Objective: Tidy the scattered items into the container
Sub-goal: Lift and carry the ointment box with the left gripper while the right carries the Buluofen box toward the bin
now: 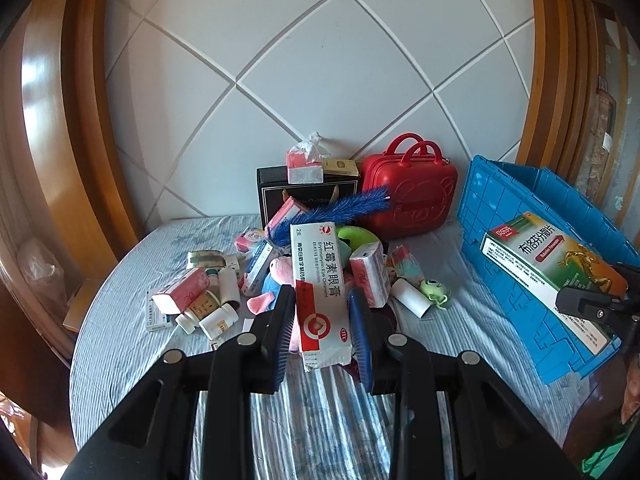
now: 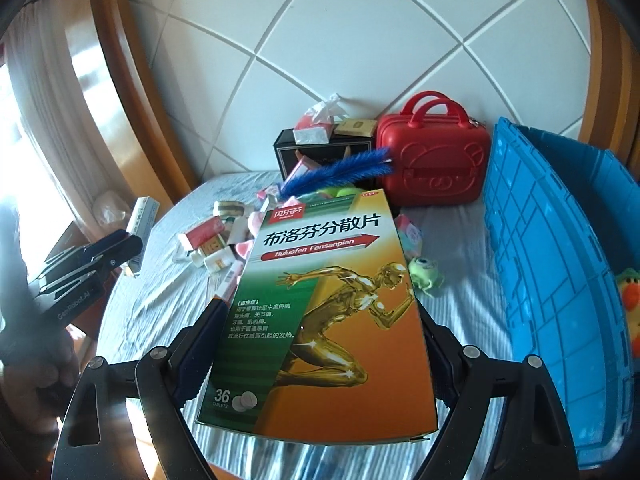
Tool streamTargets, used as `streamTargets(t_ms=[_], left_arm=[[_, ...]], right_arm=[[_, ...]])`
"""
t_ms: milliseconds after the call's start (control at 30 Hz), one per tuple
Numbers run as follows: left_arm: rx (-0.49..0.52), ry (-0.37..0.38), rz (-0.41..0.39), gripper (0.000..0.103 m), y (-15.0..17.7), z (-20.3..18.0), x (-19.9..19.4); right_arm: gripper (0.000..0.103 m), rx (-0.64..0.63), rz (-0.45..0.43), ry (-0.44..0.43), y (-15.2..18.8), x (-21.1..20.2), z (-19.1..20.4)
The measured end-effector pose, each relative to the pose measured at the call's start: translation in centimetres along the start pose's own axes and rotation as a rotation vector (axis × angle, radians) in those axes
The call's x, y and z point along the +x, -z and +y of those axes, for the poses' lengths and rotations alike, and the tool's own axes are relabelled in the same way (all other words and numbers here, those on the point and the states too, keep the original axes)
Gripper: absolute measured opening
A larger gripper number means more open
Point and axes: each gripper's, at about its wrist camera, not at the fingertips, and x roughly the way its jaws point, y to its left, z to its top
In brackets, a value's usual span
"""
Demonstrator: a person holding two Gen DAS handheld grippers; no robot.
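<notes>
1. The left gripper [image 1: 320,312] is clenched on a narrow white-and-red ointment box [image 1: 320,292]. The pads press its long sides, so the box stands out forward along the fingers and will not swing. It hangs clear of the pile below it.

2. The right gripper [image 2: 320,344] is spread wide and grasps a big green-and-orange tablet box [image 2: 324,320] across its width. The printed face is turned up, flat between the pads. Such a wide hold looks like the only one this carton allows.

3. Both boxes are off the bed [image 1: 120,320], which wears a striped blue sheet. Judging by the task, each is being carried to the crate.

4. The blue crate [image 2: 560,260] sits at the right of the bed, open. A yellow-orange plush toy [image 2: 632,308] already lies inside, by the right edge of the right wrist view.

5. The remaining clutter lies heaped in the middle of the bed: small cartons, white pill bottles [image 1: 218,320], a pink plush [image 1: 276,280], a blue brush [image 1: 332,210] and a green toy [image 2: 424,272].

6. A red case [image 1: 408,196] and a black box [image 1: 280,196] lean on the padded headboard, behind the pile. They look too big for either gripper.
</notes>
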Motion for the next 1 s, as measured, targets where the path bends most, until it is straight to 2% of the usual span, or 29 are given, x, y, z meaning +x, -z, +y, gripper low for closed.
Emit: streamTargets(t_ms=[500,1000], left_arm=[[0.032,0.035,-0.071,0.027,-4.7,-5.9,-2.3],[0.081,0.063,-0.110,0.027,-7.9,-13.0,-1.7]], right_arm=[[0.087,0.023,-0.119,0.002,-1.9,-6.2,-4.5],[0.087,0.066,-0.195,0.012,-2.6,-9.7,-11.3]])
